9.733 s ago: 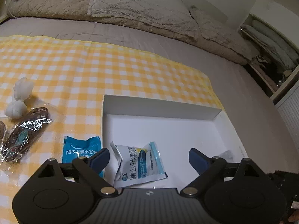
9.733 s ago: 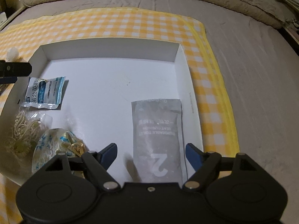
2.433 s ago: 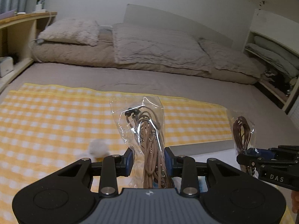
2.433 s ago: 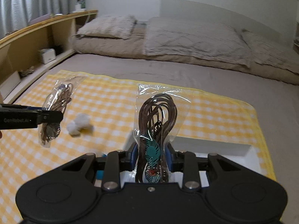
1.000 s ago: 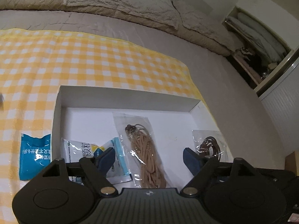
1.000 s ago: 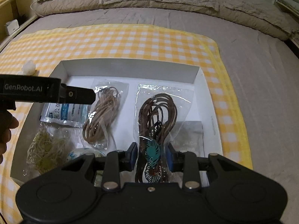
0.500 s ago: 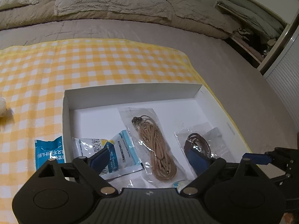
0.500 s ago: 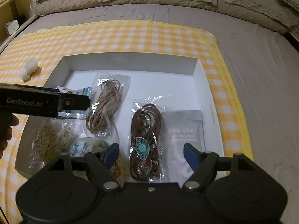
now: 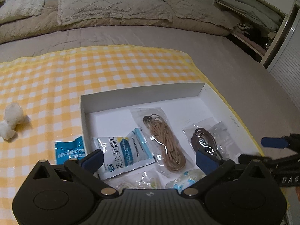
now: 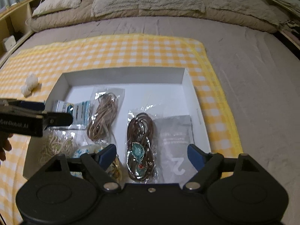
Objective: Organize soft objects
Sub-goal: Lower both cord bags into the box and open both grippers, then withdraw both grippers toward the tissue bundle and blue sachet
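Note:
A white box (image 9: pixel 142 91) (image 10: pixel 123 76) sits on a yellow checked cloth. Inside lie a bagged tan cord (image 9: pixel 165 138) (image 10: pixel 103 118), a bagged dark brown cord with a teal feather charm (image 10: pixel 140 144) (image 9: pixel 204 140), a white-blue sachet (image 9: pixel 123 153) (image 10: pixel 76 110), a grey packet (image 10: pixel 176 140) and other bagged items at the near left. My left gripper (image 9: pixel 150 159) is open and empty above the box's near side. My right gripper (image 10: pixel 151 153) is open and empty above the brown cord bag.
A blue sachet (image 9: pixel 69 150) lies on the cloth just left of the box. Two white cotton balls (image 9: pixel 11 125) (image 10: pixel 30 84) lie further left. Pillows and bedding line the far side (image 9: pixel 112 7). Shelves stand at the right (image 9: pixel 262 33).
Both cord bags, held earlier, now lie in the box. In the last half second both grippers stayed open and drew back a little from the box.

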A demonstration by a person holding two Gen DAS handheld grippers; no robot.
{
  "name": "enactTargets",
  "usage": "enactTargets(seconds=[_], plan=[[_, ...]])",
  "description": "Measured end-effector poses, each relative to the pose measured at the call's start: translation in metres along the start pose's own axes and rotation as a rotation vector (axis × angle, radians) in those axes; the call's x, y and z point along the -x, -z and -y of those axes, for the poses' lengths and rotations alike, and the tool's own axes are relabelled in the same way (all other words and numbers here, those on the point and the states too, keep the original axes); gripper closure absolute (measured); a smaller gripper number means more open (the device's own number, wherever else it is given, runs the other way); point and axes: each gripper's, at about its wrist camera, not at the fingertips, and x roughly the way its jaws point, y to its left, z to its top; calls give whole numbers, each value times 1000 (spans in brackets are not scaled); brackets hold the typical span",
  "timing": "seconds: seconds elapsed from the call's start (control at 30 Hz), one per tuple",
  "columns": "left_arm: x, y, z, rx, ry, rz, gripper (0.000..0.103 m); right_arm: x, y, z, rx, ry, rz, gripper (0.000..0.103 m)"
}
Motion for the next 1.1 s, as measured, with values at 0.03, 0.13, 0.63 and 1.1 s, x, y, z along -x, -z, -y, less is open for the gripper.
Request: enactTargets(seconds=[0.03,0.13,0.63,1.1], plan=[[2,1,0,-2,-4,1,0,2,0,1,-9,2,7,19],[8,2,-3,-6,-10,6,0,8,-1,3,-34,8,30,18],[40,7,-31,0,-77,57,0,27,-5,-1,-112,23,129,0],[68,7,-82,64,-159,107,0,22,-20,-31,-112,28,143,0]])
